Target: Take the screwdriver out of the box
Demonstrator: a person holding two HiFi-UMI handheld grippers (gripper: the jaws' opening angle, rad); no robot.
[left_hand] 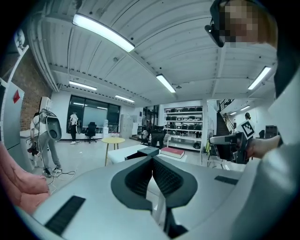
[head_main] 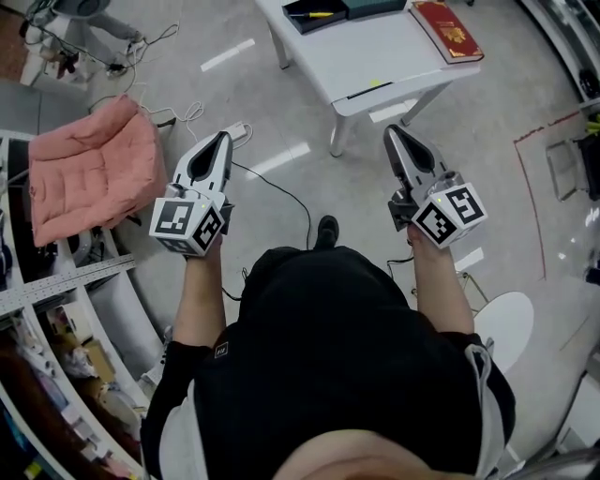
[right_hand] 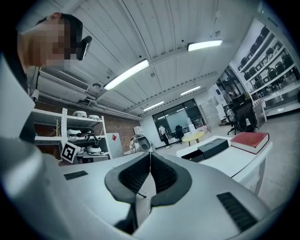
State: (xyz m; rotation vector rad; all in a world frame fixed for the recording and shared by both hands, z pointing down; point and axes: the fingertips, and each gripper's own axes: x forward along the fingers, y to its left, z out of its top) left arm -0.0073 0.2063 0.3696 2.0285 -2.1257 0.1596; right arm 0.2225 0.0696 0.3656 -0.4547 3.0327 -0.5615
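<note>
Distance is what the coming move turns on. The dark open box [head_main: 300, 23] sits at the far left end of the white rectangular counter [head_main: 375, 58], well ahead of both grippers, and neither is near it. Inside the box a slim yellow-handled screwdriver [head_main: 315, 14] lies flat. Its long axis runs left to right across the box, roughly crosswise to the way the grippers point.

The left gripper [head_main: 222, 141] and the right gripper [head_main: 394, 133] are held out in front of the person over the bare floor, both aimed toward the counter. Each has its jaws clenched tip to tip with nothing between them, as each gripper's own view shows.

From above, the box lies far and to the right of the left gripper, and far and to the left of the right gripper, so it falls between their two lines. The right gripper looks nearer to the counter's near edge. I judge neither clearly closer to the box itself.

A flat dark lid [head_main: 373, 7] rests just right of the box, and a red hardcover book [head_main: 447, 30] lies further right. From the low gripper views the box wall hides the screwdriver. Any reach would probably need to come from above, with the jaws parted first.
</note>
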